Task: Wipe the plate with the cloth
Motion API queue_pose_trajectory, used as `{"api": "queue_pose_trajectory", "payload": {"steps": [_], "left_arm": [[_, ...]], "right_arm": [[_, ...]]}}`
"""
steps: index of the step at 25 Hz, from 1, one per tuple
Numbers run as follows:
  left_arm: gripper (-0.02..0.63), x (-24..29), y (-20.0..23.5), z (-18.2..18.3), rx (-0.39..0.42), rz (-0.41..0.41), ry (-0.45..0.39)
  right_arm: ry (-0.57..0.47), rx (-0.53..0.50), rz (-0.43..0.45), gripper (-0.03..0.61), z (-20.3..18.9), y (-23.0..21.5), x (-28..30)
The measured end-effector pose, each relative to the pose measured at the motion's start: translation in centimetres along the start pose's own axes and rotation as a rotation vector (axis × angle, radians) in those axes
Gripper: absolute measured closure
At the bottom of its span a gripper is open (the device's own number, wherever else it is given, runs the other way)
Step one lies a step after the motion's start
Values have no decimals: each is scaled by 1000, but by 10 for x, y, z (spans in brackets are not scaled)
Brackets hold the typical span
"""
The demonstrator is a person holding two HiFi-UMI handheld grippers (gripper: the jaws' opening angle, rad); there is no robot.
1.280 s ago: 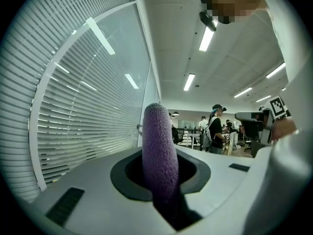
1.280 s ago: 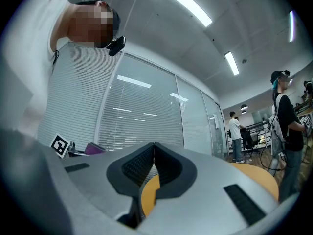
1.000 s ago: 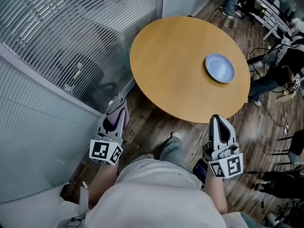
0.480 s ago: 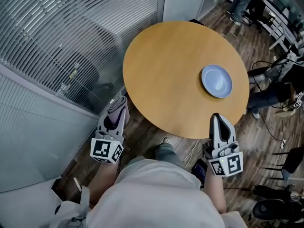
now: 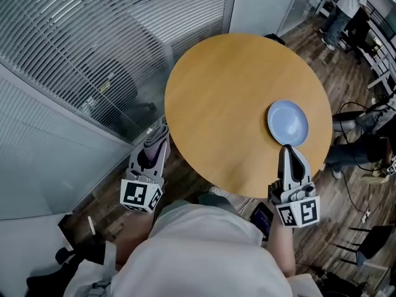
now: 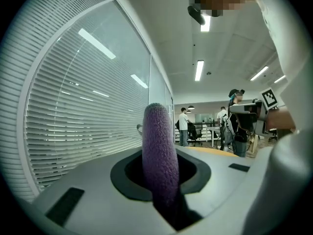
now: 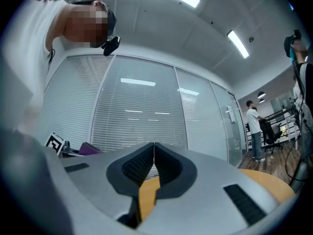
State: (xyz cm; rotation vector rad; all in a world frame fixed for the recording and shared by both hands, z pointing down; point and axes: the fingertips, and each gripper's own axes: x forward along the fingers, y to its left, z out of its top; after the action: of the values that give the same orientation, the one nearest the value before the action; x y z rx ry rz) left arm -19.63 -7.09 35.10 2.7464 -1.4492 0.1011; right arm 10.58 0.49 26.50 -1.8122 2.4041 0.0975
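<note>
I had stepped closer, bringing my empty, closed right gripper [image 5: 289, 149] just short of the blue plate [image 5: 288, 122] on the table's [image 5: 229, 91] right, left gripper [image 5: 156, 136] clamping the purple cloth [image 6: 159, 151], wiping unstarted.

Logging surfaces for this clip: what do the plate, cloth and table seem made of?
Plate: probably glazed ceramic or melamine, pale blue, soft sheen. Cloth: purple nubby pile, likely microfibre or terry. Table: wood-look top, smooth matte, perhaps laminate.
</note>
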Motion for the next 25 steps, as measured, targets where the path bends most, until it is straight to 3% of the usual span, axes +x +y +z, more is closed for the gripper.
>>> {"api": "queue_pose_trajectory", "payload": {"steps": [7, 12, 25], "left_arm": [[529, 1, -15, 0, -15, 101, -6], [529, 4, -19, -5, -24, 149, -5], [529, 35, -44, 2, -28, 142, -15]], "right_arm": [[7, 15, 91, 557, -5, -29, 18], [6, 26, 92, 557, -11, -52, 29], [58, 80, 58, 557, -32, -114, 24]]}}
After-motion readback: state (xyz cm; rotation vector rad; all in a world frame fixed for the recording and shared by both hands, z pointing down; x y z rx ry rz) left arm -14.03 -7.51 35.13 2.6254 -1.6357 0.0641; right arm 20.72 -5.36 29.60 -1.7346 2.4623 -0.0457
